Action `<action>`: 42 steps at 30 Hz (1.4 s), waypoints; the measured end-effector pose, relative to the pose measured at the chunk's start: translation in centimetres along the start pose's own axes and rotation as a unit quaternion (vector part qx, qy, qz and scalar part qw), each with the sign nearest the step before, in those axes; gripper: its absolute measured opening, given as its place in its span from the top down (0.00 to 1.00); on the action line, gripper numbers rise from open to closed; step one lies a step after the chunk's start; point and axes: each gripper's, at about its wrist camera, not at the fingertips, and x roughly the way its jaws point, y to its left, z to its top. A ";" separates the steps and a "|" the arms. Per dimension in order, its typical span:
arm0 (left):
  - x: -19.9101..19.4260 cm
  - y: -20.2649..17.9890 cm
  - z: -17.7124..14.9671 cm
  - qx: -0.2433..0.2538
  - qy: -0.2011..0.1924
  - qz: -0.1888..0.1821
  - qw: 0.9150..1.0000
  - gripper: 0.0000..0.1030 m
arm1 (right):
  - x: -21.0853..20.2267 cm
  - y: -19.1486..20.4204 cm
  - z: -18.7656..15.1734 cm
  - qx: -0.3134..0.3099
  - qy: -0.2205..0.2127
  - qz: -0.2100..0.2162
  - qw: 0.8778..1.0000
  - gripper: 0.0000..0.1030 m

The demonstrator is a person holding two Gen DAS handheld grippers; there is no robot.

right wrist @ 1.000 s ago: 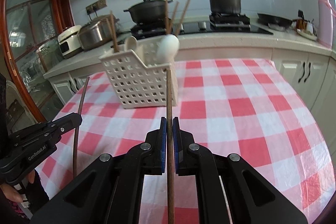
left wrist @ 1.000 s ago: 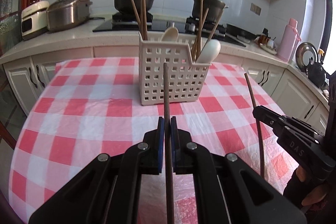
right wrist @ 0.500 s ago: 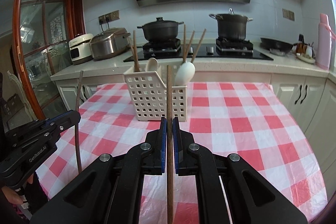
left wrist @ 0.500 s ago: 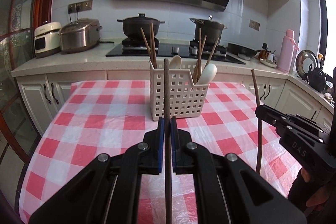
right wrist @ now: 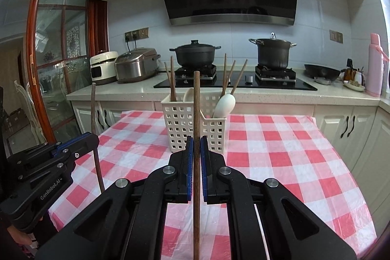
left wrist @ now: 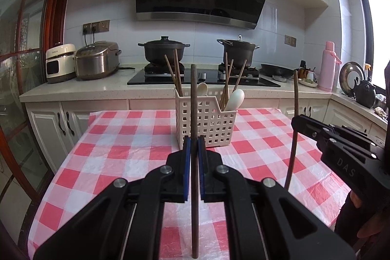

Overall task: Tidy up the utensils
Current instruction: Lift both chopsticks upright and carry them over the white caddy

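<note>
A white perforated utensil basket (left wrist: 206, 123) stands on the red-checked table (left wrist: 121, 157); it also shows in the right wrist view (right wrist: 195, 128). It holds several brown chopsticks and two white spoons (left wrist: 235, 99). My left gripper (left wrist: 192, 145) is shut on an upright brown chopstick (left wrist: 193, 101), held in front of the basket. My right gripper (right wrist: 196, 145) is shut on another upright brown chopstick (right wrist: 196, 109). The right gripper shows at the right of the left wrist view (left wrist: 336, 148); the left one shows at the left of the right wrist view (right wrist: 48, 162).
A stove with two dark pots (left wrist: 163, 50) sits on the counter behind the table. Rice cookers (left wrist: 96, 60) stand at the left, a pink flask (left wrist: 327, 66) at the right. A glass door (right wrist: 53, 60) is at the far left.
Both grippers have risen and tilted up, still shut on their chopsticks. The basket now appears smaller and farther away, and more of the kitchen wall is in view.
</note>
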 end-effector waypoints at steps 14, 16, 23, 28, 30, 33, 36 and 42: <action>-1.0 0.0 0.6 -0.002 -0.017 0.001 1.000 0.94 | -0.8 0.2 0.0 -0.001 -0.015 0.004 1.000 0.94; -0.9 0.2 0.8 -0.002 -0.018 0.001 1.000 0.94 | -0.9 0.3 0.0 -0.002 -0.019 0.003 1.000 0.94; -1.0 0.3 0.8 -0.002 -0.019 0.003 1.000 0.94 | -1.1 0.4 -0.1 -0.004 -0.022 0.003 1.000 0.94; -0.9 0.2 0.9 0.001 -0.021 0.003 1.000 0.94 | -1.2 0.5 0.0 -0.004 -0.023 0.004 1.000 0.94; -0.8 0.1 0.9 0.003 -0.020 0.003 1.000 0.94 | -1.1 0.5 0.0 -0.005 -0.023 0.005 1.000 0.94; -0.7 -0.1 0.9 0.006 -0.018 0.003 1.000 0.94 | -1.0 0.5 0.1 -0.006 -0.022 0.007 1.000 0.94; -0.6 -0.1 0.9 0.008 -0.017 0.005 1.000 0.94 | -0.8 0.5 0.3 -0.005 -0.021 0.009 1.000 0.94; -0.5 -0.3 1.1 0.013 -0.019 0.008 1.000 0.94 | -0.2 0.5 1.0 -0.010 -0.028 0.008 1.000 0.94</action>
